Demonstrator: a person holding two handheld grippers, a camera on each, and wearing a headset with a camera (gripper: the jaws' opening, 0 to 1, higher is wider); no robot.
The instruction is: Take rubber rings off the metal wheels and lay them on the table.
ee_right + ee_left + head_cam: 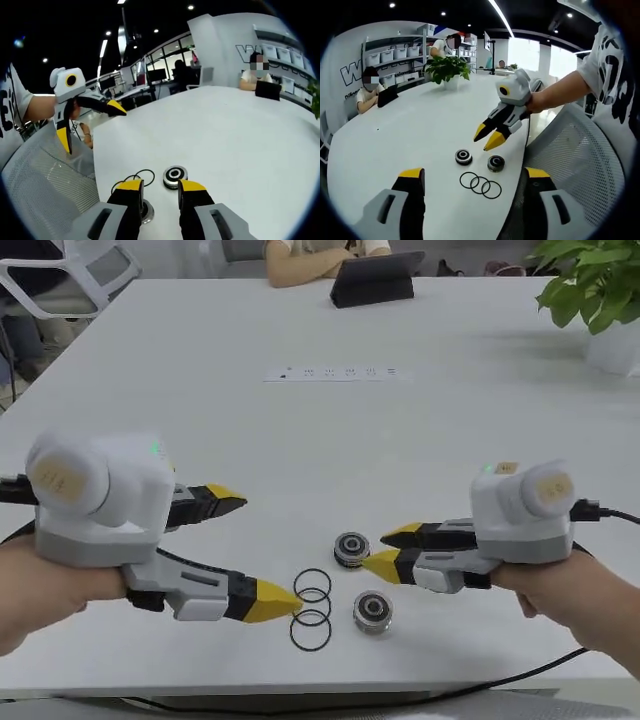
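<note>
Two metal wheels lie near the table's front edge, one [351,548] farther back and one [372,610] closer to me. Three black rubber rings [312,605] lie loose just left of them, overlapping in a row. My left gripper [262,552] is open wide, its lower tip beside the rings. My right gripper [388,548] is open by a narrow gap with nothing in it, its tips close to the farther wheel. In the left gripper view the rings [480,184] and both wheels [463,157] [495,163] lie ahead of the spread jaws. In the right gripper view one wheel [175,176] sits just past the jaws.
A printed paper strip [335,373] lies mid-table. A dark tablet [372,280] stands at the far edge in front of a seated person. A potted plant [590,285] is at the far right. A black cable [500,680] runs along the front edge.
</note>
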